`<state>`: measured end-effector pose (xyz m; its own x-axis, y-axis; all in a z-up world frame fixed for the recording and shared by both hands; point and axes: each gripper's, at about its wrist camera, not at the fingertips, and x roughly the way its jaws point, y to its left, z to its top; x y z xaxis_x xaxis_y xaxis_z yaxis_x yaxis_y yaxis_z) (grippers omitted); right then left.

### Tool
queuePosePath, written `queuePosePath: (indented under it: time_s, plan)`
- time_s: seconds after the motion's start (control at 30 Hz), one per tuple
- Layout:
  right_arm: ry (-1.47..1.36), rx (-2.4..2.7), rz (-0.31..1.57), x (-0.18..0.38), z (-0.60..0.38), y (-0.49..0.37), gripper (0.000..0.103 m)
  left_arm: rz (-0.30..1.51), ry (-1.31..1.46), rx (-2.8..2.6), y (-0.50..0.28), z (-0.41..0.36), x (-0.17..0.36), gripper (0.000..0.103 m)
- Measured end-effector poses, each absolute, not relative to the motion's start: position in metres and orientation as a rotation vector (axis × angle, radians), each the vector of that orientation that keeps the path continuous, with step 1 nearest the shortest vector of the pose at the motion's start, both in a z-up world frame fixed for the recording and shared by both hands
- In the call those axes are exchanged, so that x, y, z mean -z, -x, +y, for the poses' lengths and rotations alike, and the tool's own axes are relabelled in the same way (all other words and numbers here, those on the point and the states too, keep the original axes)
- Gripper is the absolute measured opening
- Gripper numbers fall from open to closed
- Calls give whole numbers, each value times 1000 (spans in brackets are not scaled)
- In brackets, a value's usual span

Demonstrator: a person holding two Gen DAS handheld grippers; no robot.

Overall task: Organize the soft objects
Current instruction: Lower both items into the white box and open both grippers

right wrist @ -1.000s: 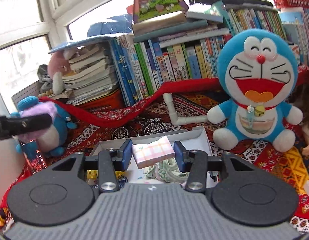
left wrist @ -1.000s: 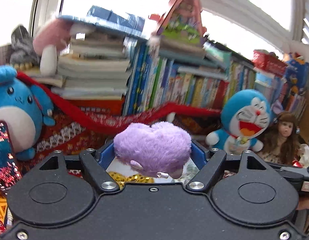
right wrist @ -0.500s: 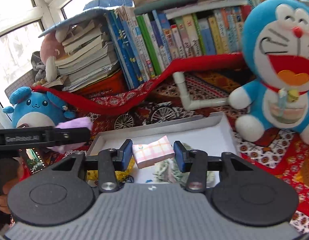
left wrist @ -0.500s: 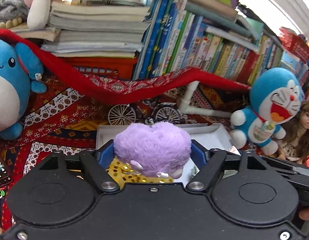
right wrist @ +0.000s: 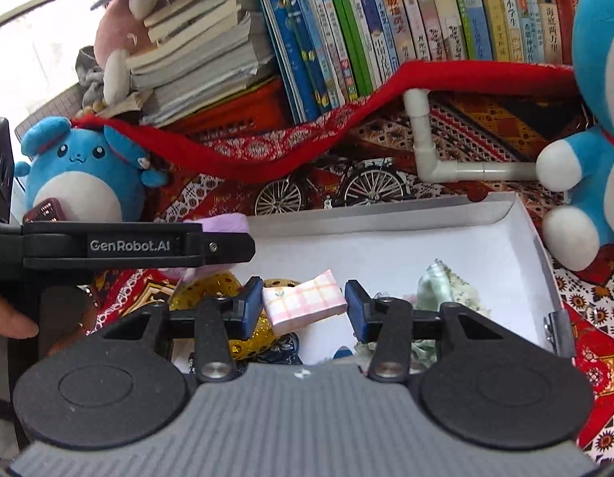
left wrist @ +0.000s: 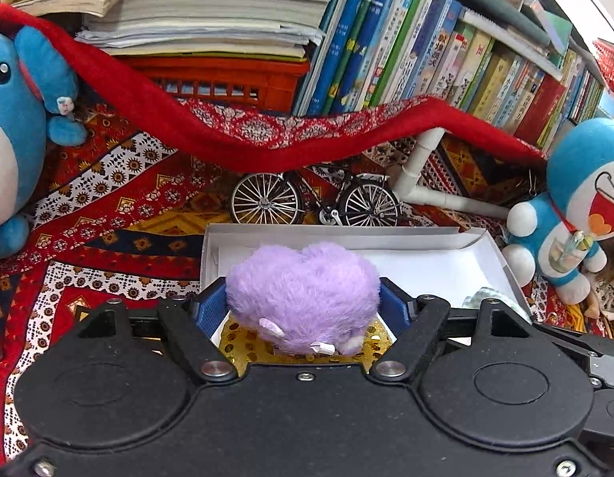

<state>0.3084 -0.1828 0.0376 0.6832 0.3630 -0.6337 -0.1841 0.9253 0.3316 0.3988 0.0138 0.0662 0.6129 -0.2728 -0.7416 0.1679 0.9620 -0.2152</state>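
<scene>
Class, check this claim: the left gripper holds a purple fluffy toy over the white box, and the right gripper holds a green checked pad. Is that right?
One detail is wrong: the checked pad in the right gripper is pink, as the right wrist view shows. The left gripper does hold the purple fluffy toy over the white box.

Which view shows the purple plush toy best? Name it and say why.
Left wrist view. The purple plush toy sits front and centre, clamped between the left tongs, its whole fuzzy top visible. In the right wrist view only a lilac sliver shows behind the left tongs' black arm.
</scene>
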Motion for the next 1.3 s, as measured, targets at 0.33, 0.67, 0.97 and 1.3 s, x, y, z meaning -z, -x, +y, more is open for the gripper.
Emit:
queuePosePath:
  time_s: [0.33, 0.67, 0.97, 1.3]
  plan:
    - [-242, -301, 794, -22, -183, -313, 50, 911, 107, 259, -404, 4, -49, 76]
    - [-237, -294, 802, -18, -183, -313, 51, 918, 107, 254, -404, 5, -46, 77]
    - [-242, -292, 803, -18, -183, -312, 54, 907, 104, 252, -400, 7, -47, 78]
    - [-252, -305, 793, -25, -186, -305, 68, 874, 88, 243, -388, 10, -59, 84]
